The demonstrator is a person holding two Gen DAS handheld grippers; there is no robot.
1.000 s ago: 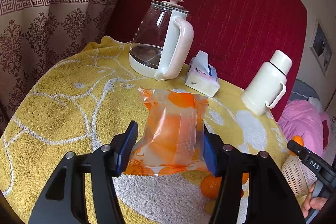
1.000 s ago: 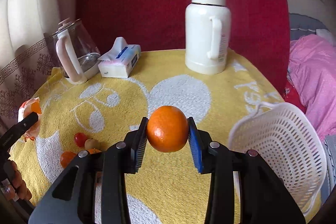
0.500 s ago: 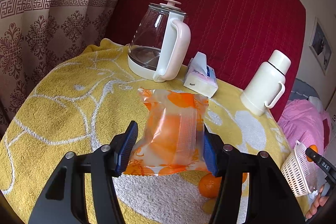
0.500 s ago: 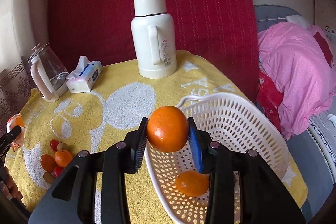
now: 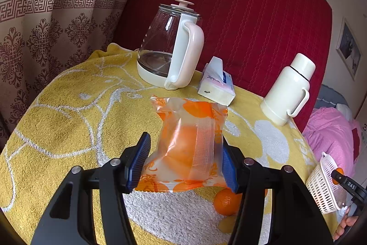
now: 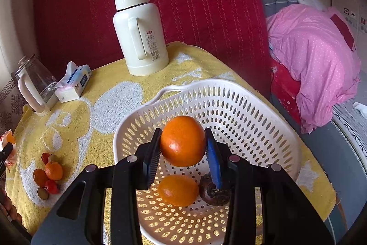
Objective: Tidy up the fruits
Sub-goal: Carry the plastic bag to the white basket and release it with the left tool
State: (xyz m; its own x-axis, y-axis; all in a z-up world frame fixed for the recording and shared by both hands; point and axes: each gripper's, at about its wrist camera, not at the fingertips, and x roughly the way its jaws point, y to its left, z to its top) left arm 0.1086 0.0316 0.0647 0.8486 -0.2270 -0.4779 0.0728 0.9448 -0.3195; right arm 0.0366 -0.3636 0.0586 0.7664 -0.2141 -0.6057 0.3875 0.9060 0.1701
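My right gripper [image 6: 183, 154] is shut on an orange [image 6: 182, 140] and hangs over the white perforated basket [image 6: 240, 105]. On the basket floor lie another orange [image 6: 177, 190] and a dark brown fruit [image 6: 214, 194]. My left gripper [image 5: 183, 162] is shut on a clear packet printed with oranges [image 5: 190, 144], held above the yellow towel [image 5: 68, 121]. A loose orange [image 5: 226, 201] lies under that packet. Several small fruits [image 6: 48, 173] sit in a cluster on the towel at the left of the right wrist view. The right gripper's tip [image 5: 346, 183] shows by the basket [image 5: 321, 185] in the left wrist view.
A glass kettle [image 5: 172, 47] with a white handle, a tissue pack [image 5: 216, 84] and a cream thermos flask [image 6: 138, 31] stand along the back of the round table. Red padded wall behind, curtain at left, pink bedding [image 6: 316, 56] off the right edge.
My right gripper carried the orange rightward from over the towel to above the basket, and rolled a little. The left gripper and its packet stayed put.
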